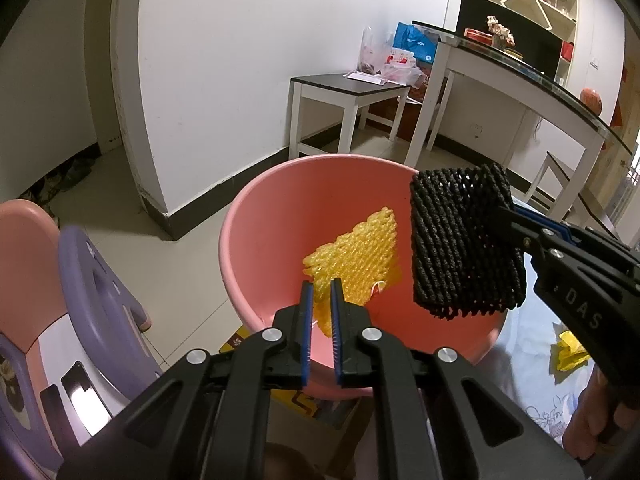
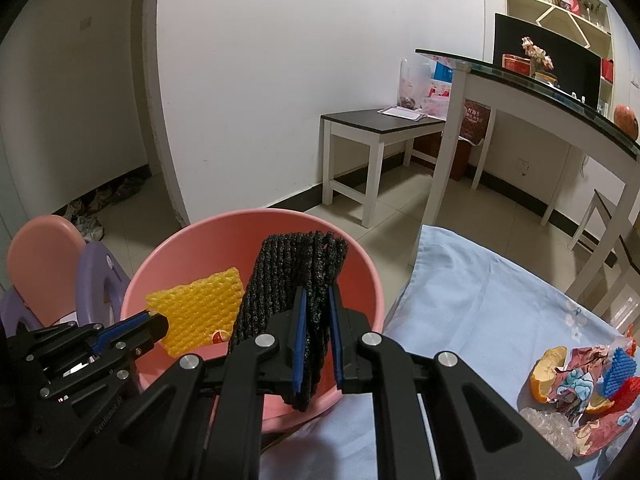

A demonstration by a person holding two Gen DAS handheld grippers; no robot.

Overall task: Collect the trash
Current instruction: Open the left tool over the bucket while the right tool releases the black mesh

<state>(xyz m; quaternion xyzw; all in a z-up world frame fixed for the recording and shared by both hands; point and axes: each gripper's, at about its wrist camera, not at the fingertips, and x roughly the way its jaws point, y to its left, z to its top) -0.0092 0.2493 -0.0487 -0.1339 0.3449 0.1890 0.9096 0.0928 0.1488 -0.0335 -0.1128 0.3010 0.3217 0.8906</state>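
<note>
A black foam net [image 2: 288, 280] is gripped between the pads of the right tongs [image 2: 318, 336], which are clenched on its lower part; it is held over the near right side of a pink basin [image 2: 168, 256]. A yellow foam net [image 1: 356, 256] is seen just ahead of the left tongs [image 1: 322, 320], inside the basin; its lower edge lies between the narrowly parted pads, but whether it is pinched cannot be told from either view. To the right of the right tongs, a heap of trash [image 2: 580, 384] made up of orange peel, printed wrappers, blue and red foam nets and clear plastic is spread on a light blue cloth [image 2: 480, 304] that covers the surface. A crumpled yellow scrap [image 1: 570, 354] is seen on the same cloth below the right tongs. To the left of the left tongs, a pink and purple plastic seat [image 1: 80, 264] stands on the pale tiled floor [image 1: 160, 272]. Beyond the basin, a low dark-topped white bench [image 2: 372, 124] carrying bags is set against the white wall [image 2: 280, 80], and a glass-topped table [image 2: 540, 88] is placed to its right, with open shelves [image 2: 560, 4] behind.
</note>
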